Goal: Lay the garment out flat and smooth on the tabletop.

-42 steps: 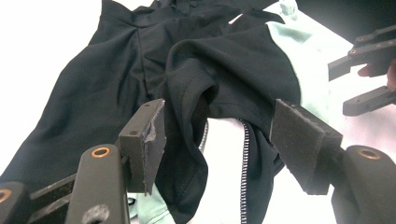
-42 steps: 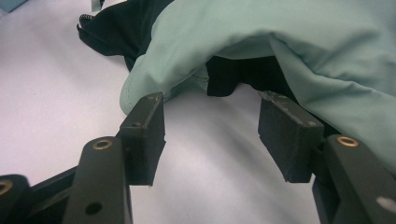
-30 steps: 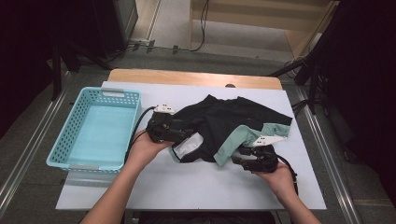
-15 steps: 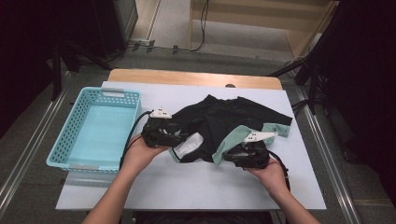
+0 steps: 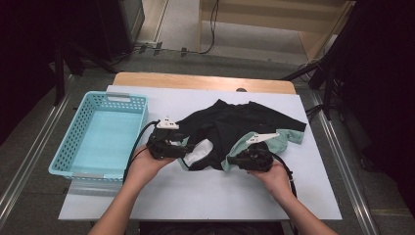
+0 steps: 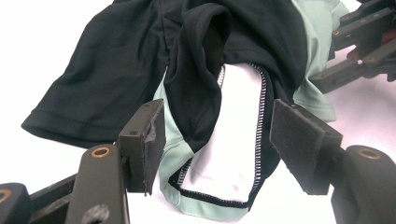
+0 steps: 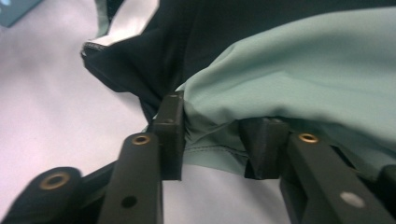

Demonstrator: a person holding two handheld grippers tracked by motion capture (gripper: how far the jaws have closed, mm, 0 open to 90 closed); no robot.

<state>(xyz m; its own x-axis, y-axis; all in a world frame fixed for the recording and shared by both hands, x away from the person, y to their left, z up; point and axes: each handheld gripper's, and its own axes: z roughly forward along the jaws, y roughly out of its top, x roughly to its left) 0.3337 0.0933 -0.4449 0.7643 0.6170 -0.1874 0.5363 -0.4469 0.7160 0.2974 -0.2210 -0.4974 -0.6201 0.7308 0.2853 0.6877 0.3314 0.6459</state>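
The empty turquoise basket (image 5: 98,139) is set at the table's (image 5: 205,205) left edge. The left gripper (image 5: 177,151) is held with jaws apart, straddling the near-left hem of the black-and-mint garment (image 5: 244,128), untouched. The garment is spread mid-table, long axis running left to right. The right gripper (image 5: 234,160) has just been closing; mint hem is bunched between its jaws, contact uncertain.

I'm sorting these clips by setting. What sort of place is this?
Probably a lab or workshop recording bay, not a home. A white table stands on a bare floor with metal rails alongside, cables trail behind it, and dark curtains close in the sides. On the table are a turquoise basket and a black and mint garment.
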